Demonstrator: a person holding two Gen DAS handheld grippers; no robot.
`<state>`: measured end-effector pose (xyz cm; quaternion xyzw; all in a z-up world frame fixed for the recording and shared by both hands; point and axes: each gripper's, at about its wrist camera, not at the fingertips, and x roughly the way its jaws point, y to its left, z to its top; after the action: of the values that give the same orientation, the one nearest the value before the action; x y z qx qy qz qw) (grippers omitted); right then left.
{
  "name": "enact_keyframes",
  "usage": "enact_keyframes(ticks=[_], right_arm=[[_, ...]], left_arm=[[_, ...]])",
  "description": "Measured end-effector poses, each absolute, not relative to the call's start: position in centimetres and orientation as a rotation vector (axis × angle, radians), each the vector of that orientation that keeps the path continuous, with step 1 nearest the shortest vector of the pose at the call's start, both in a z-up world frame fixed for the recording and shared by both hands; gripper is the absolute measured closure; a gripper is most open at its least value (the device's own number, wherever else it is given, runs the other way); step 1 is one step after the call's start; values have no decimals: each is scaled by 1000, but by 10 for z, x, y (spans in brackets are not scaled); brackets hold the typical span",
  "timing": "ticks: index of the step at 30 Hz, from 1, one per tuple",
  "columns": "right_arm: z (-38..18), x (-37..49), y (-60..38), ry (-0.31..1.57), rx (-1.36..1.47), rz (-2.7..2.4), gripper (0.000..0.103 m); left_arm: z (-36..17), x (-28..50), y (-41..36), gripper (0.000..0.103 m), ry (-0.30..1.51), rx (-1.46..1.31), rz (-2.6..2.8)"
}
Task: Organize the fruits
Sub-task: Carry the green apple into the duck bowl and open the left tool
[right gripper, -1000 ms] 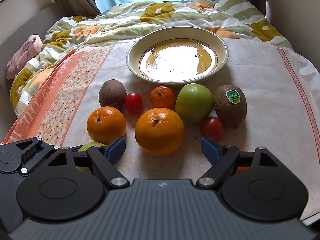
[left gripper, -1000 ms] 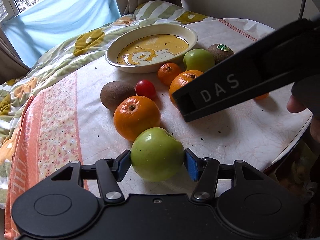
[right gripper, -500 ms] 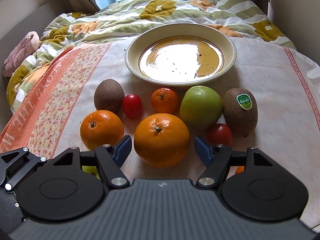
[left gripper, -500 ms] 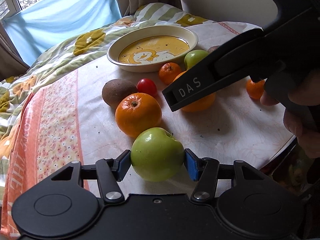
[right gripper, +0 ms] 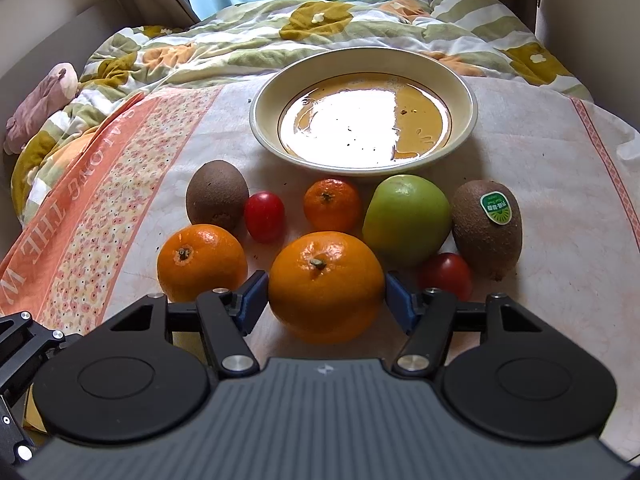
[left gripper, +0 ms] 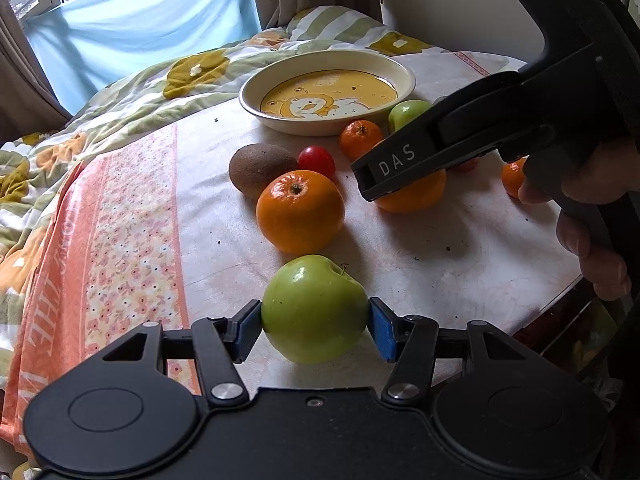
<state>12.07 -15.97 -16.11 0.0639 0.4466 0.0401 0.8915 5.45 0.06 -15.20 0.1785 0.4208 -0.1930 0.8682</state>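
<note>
The left gripper (left gripper: 315, 316) pinches a green apple (left gripper: 315, 309) between its blue pads (left gripper: 249, 325), one pad pressed to each flank of the fruit, at the near edge of the cloth-covered table (left gripper: 460, 248); the right gripper (right gripper: 326, 294) stands with its blue pads on either side of a large orange (right gripper: 326, 285), both pads right at the skin, though whether they press it I cannot tell; from the left wrist view that gripper's black body marked DAS lies across the same orange (left gripper: 412, 194), held by the person's right hand (left gripper: 588, 216).

Just left of the large orange sits a second orange (right gripper: 202, 262); to its right, partly behind the pad, a red tomato (right gripper: 446, 274).

Beyond these runs a row: a plain kiwi (right gripper: 217, 194), a small red tomato (right gripper: 265, 216) touching or nearly touching it, a small mandarin (right gripper: 332, 204), a second green apple (right gripper: 406, 218), and a kiwi with a green sticker (right gripper: 488, 228) at the right end.

Another small mandarin (left gripper: 514, 178) shows apart on the right in the left wrist view, partly hidden by the hand.

Farther on, just behind the row, rests a cream bowl (right gripper: 460, 92) with a cartoon print, holding no fruit; behind the table lies a flowered quilt (right gripper: 280, 36), then blue fabric (left gripper: 132, 36) at the window.
</note>
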Motion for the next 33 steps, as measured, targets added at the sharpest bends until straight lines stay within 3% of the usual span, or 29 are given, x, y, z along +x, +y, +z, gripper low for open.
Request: enact_keyframes(ticks=[14,33], right_arm=[[-147,110,-157,920,148,68,26],[-41,125,-173,776,214,-4,26]], left_arm=[[-136,59,16,42,853,345,-374],[-41,123,27,42,697,275,-375]])
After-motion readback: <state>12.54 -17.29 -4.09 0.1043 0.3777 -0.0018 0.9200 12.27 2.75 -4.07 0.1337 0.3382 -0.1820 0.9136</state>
